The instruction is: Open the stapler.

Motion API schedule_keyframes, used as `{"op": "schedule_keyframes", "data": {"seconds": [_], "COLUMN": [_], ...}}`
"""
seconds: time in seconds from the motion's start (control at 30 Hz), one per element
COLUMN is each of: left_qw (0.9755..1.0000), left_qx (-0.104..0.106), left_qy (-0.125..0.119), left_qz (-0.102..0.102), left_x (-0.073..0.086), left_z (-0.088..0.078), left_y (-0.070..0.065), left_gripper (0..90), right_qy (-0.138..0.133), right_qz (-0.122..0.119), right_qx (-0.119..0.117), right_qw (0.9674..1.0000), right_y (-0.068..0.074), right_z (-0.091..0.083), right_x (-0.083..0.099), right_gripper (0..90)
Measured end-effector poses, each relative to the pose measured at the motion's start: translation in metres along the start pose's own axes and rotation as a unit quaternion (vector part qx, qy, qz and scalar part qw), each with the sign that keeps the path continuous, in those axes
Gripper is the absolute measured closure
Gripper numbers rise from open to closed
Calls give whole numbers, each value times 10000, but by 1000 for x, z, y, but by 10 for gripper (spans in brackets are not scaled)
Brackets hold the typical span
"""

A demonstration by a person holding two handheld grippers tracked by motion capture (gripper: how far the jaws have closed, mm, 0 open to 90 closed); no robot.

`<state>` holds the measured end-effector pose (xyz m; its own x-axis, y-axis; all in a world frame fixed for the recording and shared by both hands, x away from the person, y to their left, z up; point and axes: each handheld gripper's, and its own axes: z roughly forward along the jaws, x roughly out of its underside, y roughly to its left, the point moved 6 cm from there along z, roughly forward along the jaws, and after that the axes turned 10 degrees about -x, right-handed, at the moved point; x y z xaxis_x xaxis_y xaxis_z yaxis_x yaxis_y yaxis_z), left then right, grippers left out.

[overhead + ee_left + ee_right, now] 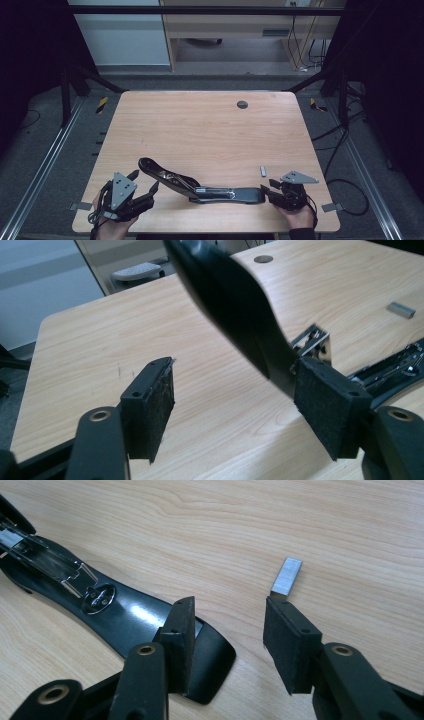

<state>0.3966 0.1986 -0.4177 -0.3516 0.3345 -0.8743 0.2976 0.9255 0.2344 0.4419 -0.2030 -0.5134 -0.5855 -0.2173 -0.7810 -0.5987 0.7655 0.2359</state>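
A black stapler (200, 187) lies swung open near the table's front edge, its top arm (155, 170) slanting up to the left and its base (235, 194) flat to the right. My left gripper (145, 180) stands open beside the raised arm. In the left gripper view the arm (230, 305) passes just by the right pad (325, 405), with bare wood between the jaws. My right gripper (267, 187) is open at the base's end. In the right gripper view its left finger (177, 640) hangs over the base (115, 610), and a grey staple strip (286, 576) lies just past the right finger.
The wooden table (200, 125) has a dark cable hole (242, 104) at the back. The staple strip (263, 171) lies just behind my right gripper. Metal rails and cables run along the floor at both sides of the table.
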Motion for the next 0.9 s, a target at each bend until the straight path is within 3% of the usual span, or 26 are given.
{"op": "schedule_keyframes", "data": {"seconds": [0.23, 0.57, 0.9], "left_qw": [10000, 9998, 9983], "left_qx": [-39, 4, -41], "left_qy": [72, 165, 582], "left_qz": [29, 93, 58], "left_x": [22, 40, 65], "left_z": [5, 24, 48], "left_y": [6, 5, 21], "left_gripper": [279, 265, 277], "right_qy": [24, 102, 89], "right_qz": [-12, -52, 0], "right_qx": [132, 376, 670], "right_qw": [9999, 9992, 9977], "right_y": [-2, -10, -25], "right_z": [0, 2, 8], "right_x": [-5, -15, -34], "right_gripper": [531, 479, 444]}}
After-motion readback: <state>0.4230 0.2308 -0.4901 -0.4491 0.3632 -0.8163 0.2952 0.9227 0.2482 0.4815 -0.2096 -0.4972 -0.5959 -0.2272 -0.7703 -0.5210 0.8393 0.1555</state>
